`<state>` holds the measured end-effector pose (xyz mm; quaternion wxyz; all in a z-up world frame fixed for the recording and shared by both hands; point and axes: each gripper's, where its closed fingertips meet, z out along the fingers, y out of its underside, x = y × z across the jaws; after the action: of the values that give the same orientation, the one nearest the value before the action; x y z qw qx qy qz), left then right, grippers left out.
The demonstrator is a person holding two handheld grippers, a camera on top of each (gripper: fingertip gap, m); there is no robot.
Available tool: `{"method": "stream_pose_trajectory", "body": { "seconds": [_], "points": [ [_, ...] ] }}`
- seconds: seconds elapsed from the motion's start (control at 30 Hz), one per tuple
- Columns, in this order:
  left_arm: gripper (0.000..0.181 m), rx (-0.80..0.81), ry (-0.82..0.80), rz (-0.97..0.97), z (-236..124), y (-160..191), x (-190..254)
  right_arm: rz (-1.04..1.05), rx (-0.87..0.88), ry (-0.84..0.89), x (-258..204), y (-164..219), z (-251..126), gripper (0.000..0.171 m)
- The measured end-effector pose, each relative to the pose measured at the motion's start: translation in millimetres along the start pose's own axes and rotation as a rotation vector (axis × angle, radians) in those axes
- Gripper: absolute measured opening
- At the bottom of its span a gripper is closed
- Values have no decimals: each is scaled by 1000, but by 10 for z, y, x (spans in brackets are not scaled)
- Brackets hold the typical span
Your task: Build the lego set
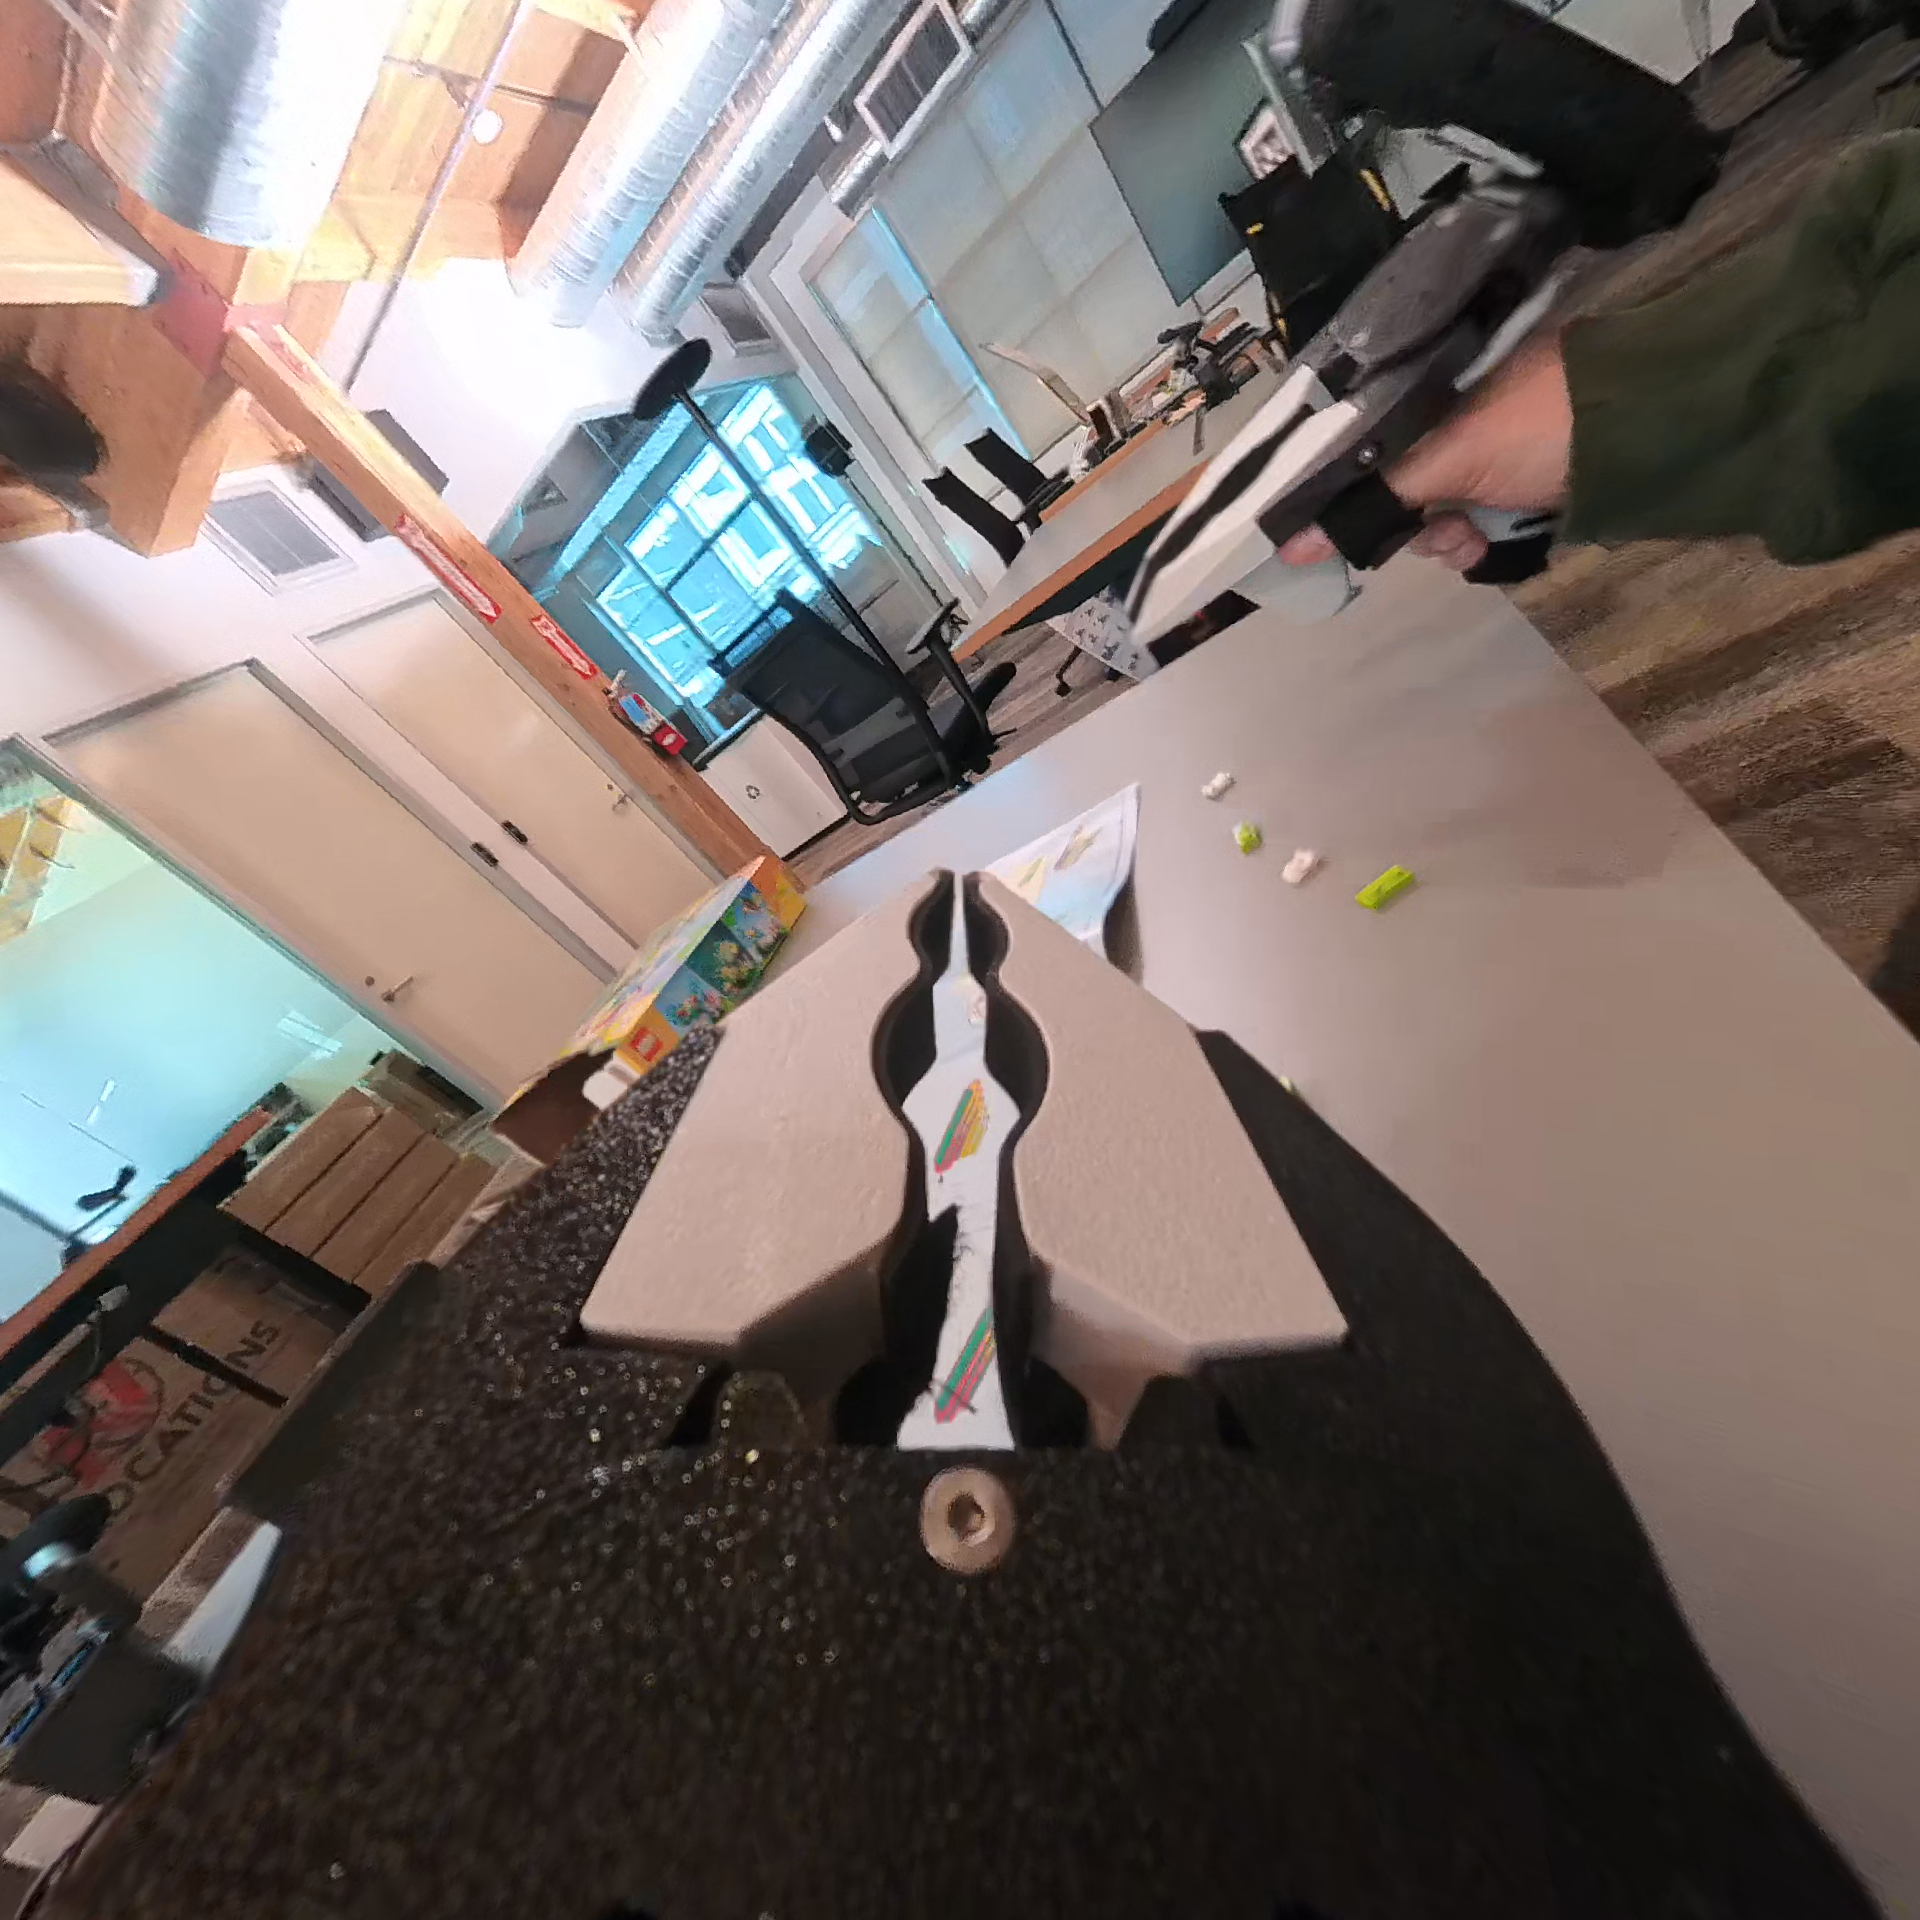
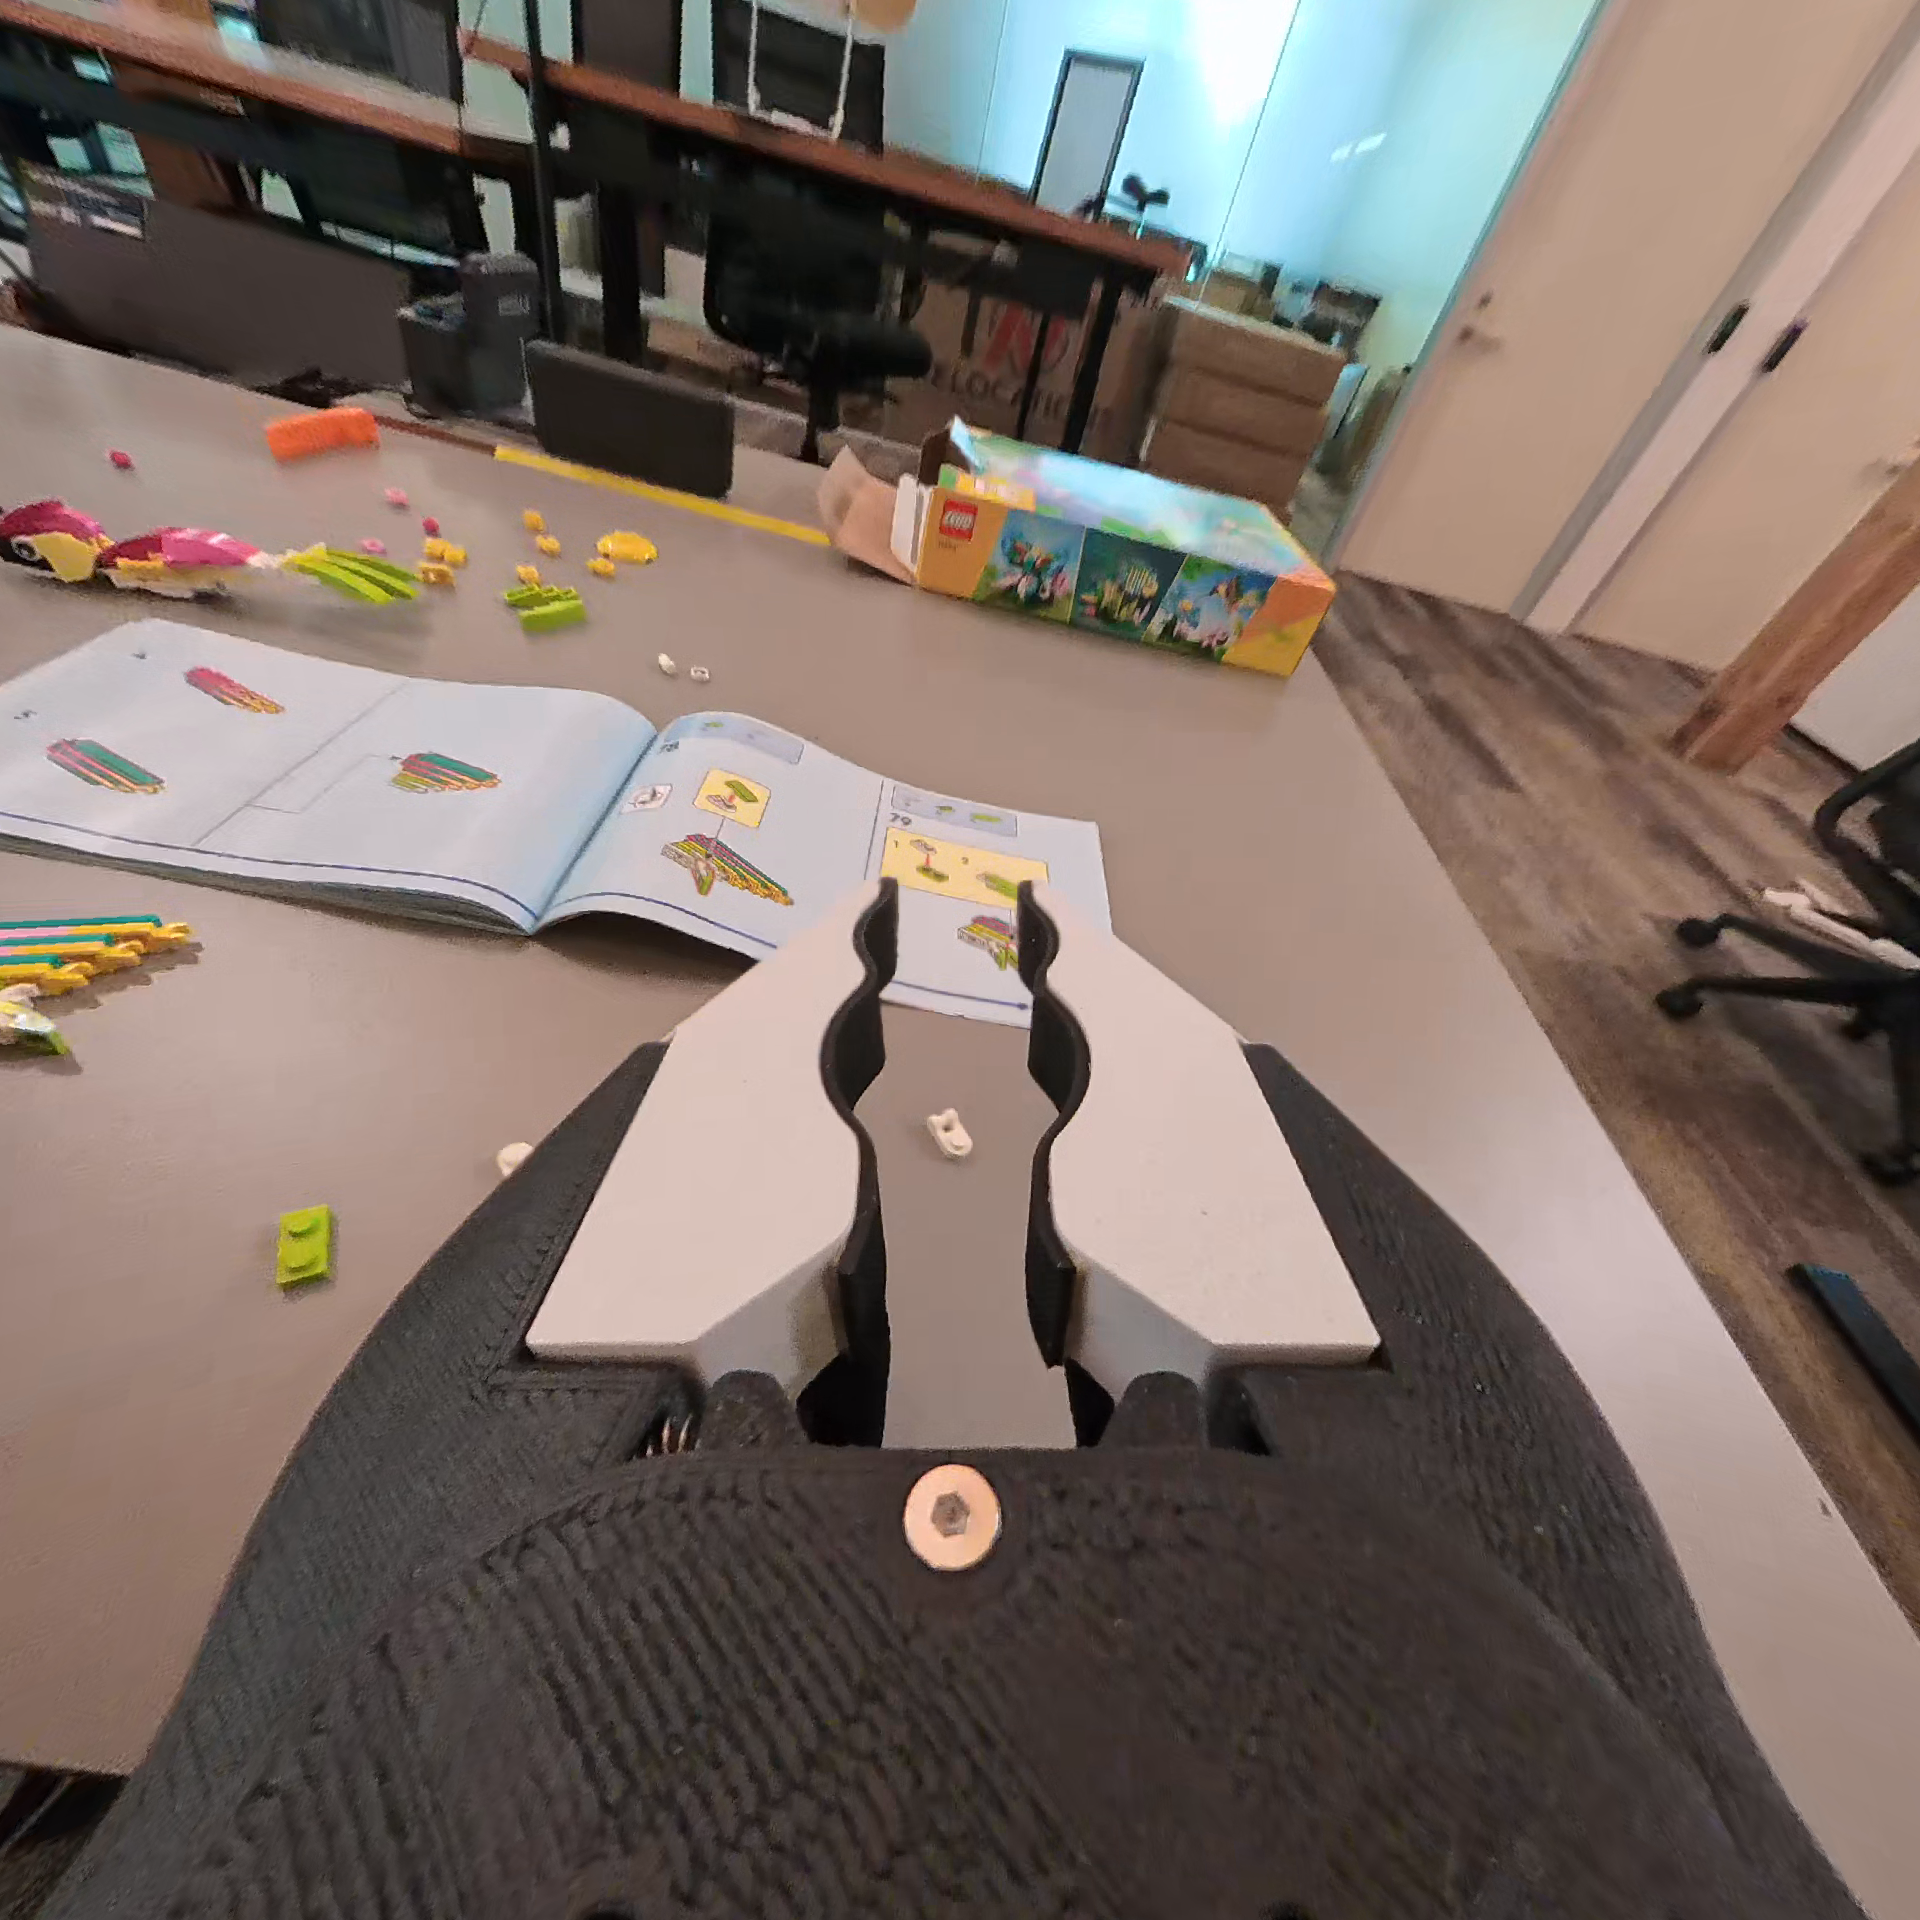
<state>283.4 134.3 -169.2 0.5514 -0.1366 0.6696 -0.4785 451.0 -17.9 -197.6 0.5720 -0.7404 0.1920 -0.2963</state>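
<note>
My left gripper [image 1: 961,883] is shut with nothing visible between its tips, tilted above the open instruction booklet [image 1: 1081,883], whose page shows through the slit between the fingers. My right gripper [image 2: 956,899] is open and low over the grey table [image 2: 1299,935]. A small white piece [image 2: 948,1132] lies on the table between its fingers. A lime two-stud plate [image 2: 304,1247] and another white piece [image 2: 512,1155] lie to its left. The booklet [image 2: 416,790] lies open just ahead. A striped wing assembly [image 2: 83,951] lies at the left edge. A pink and yellow bird [image 2: 125,556] lies farther back.
The set's box [image 2: 1112,561] lies open at the far right of the table, and also shows in the left wrist view [image 1: 707,966]. Loose yellow and lime pieces [image 2: 540,603] and an orange separator [image 2: 320,431] lie behind the booklet. The table edge [image 2: 1538,1039] is close on the right. Office chairs stand around. My hands' fingertips stand some 25 cm from each other. The lime two-stud plate [image 2: 304,1247] is about 15 cm from both grippers' fingertips. Seen from the left wrist view [image 1: 1380,880] as well.
</note>
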Motion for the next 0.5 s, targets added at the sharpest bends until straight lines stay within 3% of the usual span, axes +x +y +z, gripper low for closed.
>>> {"method": "stream_pose_trajectory", "body": {
  "seconds": [0.3,0.4,0.5],
  "points": [
    [2,150,-348,-384,577,-383,-611,47,214,62,125,-91,-59,21],
    [3,163,-326,-404,860,-327,-566,52,273,10,95,-160,-37,22],
    [1,231,-281,-368,898,-315,-425,14,230,-93,-25,-113,12,23]
  ]
}}
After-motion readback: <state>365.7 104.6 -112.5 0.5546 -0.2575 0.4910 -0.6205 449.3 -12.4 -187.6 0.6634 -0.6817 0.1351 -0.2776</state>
